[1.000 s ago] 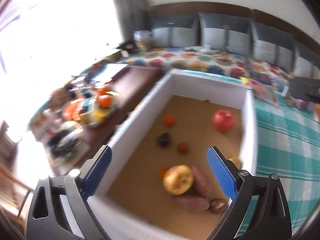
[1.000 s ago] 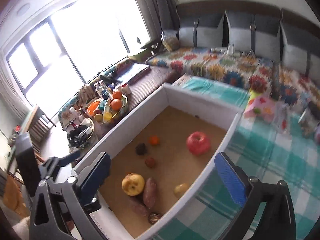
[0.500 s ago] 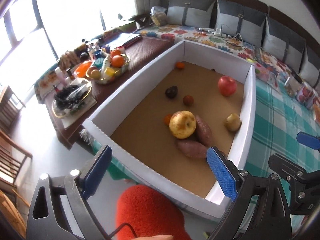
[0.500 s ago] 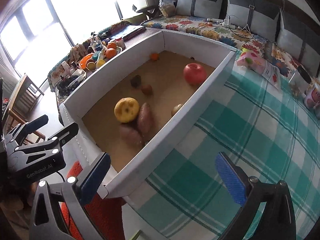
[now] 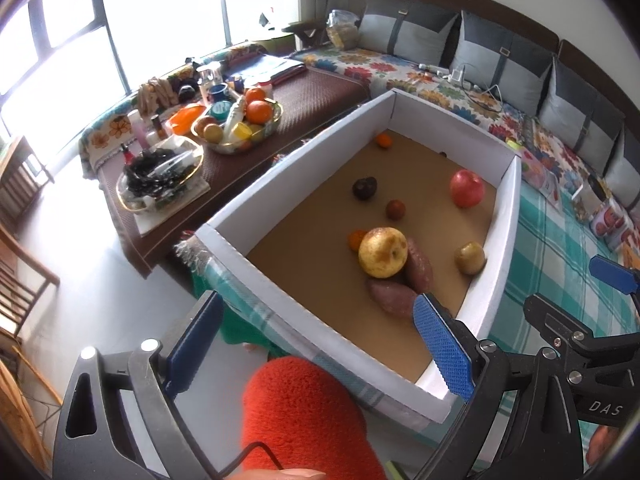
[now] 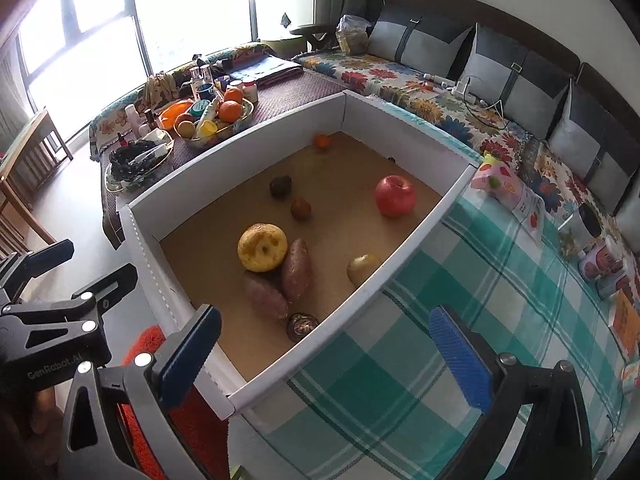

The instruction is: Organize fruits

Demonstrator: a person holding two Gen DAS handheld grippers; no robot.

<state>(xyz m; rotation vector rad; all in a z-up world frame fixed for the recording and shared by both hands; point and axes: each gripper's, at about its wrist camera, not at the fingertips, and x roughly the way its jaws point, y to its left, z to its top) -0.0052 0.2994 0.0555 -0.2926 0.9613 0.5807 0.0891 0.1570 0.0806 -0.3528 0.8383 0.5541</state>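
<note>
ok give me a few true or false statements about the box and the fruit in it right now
1. The red apple lies in the white box. True.
2. The yellow apple touches a sweet potato. True.
3. The left gripper holds a fruit. False: its fingers are open and empty.
4. The small orange sits beside the red apple. False: it lies apart, near the far corner.
5. The right gripper is open. True.
</note>
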